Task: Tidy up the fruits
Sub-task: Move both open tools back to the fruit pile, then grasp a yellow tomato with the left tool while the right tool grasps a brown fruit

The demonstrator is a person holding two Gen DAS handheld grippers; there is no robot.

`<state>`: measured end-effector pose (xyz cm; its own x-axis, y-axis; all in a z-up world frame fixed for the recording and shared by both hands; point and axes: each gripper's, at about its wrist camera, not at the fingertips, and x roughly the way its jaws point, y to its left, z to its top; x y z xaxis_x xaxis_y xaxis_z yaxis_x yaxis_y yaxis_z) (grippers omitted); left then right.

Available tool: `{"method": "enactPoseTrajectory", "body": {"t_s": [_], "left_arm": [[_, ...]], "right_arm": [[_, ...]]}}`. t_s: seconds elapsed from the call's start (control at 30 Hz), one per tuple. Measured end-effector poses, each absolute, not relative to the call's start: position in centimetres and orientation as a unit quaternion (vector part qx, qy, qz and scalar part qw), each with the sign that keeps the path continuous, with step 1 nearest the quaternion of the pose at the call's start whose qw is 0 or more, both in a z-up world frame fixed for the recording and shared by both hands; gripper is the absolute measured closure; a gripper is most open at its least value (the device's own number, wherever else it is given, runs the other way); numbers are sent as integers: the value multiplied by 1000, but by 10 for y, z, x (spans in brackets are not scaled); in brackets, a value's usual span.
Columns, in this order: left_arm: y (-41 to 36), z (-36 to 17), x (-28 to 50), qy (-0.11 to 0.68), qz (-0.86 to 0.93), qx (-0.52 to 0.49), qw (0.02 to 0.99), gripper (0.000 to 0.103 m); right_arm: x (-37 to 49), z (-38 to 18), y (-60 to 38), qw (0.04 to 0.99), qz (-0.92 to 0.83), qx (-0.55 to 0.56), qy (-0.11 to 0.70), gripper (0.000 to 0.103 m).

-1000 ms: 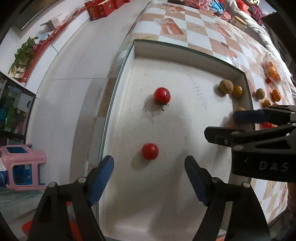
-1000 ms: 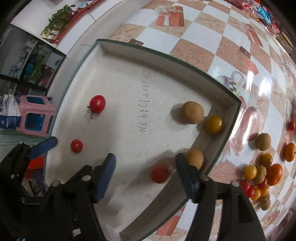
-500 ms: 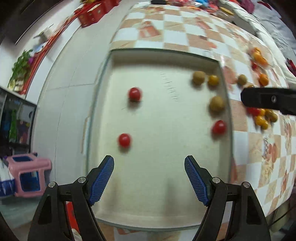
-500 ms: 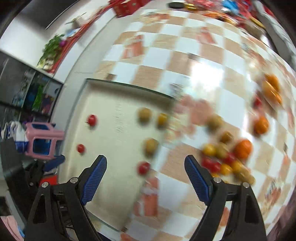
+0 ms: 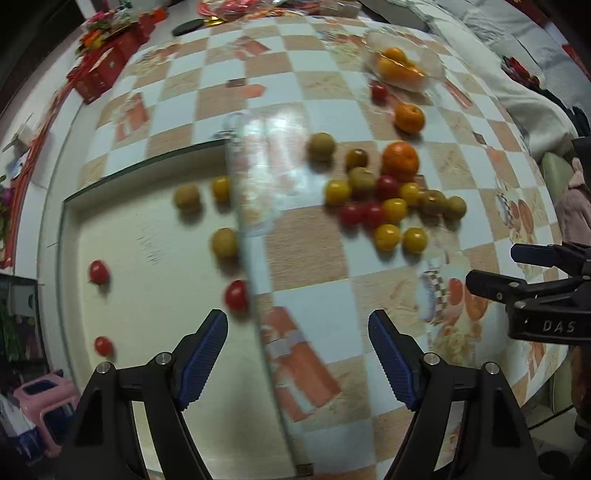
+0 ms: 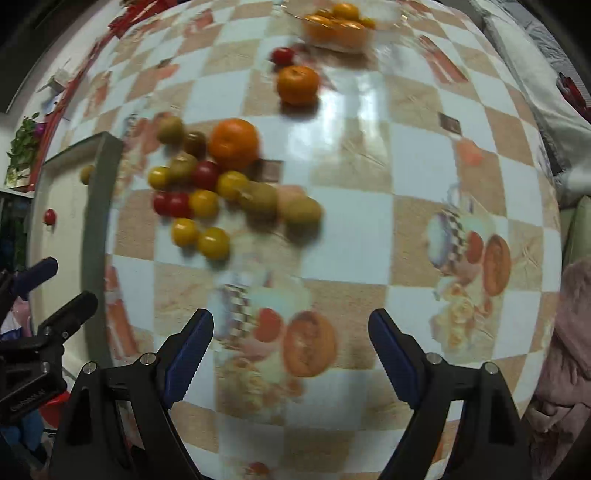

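Observation:
A white tray (image 5: 159, 325) on the left holds three red tomatoes, one of them (image 5: 236, 295) by its right wall, plus two brownish fruits and a yellow one (image 5: 221, 188). A loose pile of red, yellow and greenish fruits (image 5: 388, 206) (image 6: 221, 192) lies on the checkered cloth, with an orange (image 5: 400, 158) (image 6: 233, 142) at its far side. My left gripper (image 5: 298, 354) hangs open over the tray's right wall, nothing between its jaws. My right gripper (image 6: 291, 350) (image 5: 495, 265) is open and empty over bare cloth, right of the pile.
A second orange (image 6: 298, 84) and a lone red tomato (image 6: 282, 55) lie farther back, near a clear container of oranges (image 6: 338, 27). The tray's grey wall (image 6: 98, 206) stands left of the pile. Red boxes (image 5: 99, 74) sit at the table's far left.
Both grippers have swung right, from over the tray to the cloth. A red tomato that was between the right gripper's fingers lies in the tray. The right jaws stand wider.

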<state>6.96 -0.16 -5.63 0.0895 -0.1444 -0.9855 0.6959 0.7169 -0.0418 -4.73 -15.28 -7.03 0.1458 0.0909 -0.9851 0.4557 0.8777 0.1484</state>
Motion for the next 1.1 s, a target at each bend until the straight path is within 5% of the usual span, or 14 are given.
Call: {"method": "enactPoseTrajectory", "body": {"t_s": [0.27,0.5,0.77,0.87,1.1], "left_arm": [[-41,-89,69,618,-307,237,684,23],[-59,-107,78,622,-308,238,679,24],[-81,-113,77,622,-305,241,680,34],[-89,-113,75,622,-297,240,684,34],[-111,-113,73,622,-288,240,688,47]], "right_arm": [[-55,-84,-180,740,-117,198,632,16],[-23,-94,-186,751,-82,185,629,40],[-2,-91,-186,768,-66,155,618,51],[4,-90,-183,770,-61,152,617,75],[-3,-84,-189,768,-58,175,613,74]]}}
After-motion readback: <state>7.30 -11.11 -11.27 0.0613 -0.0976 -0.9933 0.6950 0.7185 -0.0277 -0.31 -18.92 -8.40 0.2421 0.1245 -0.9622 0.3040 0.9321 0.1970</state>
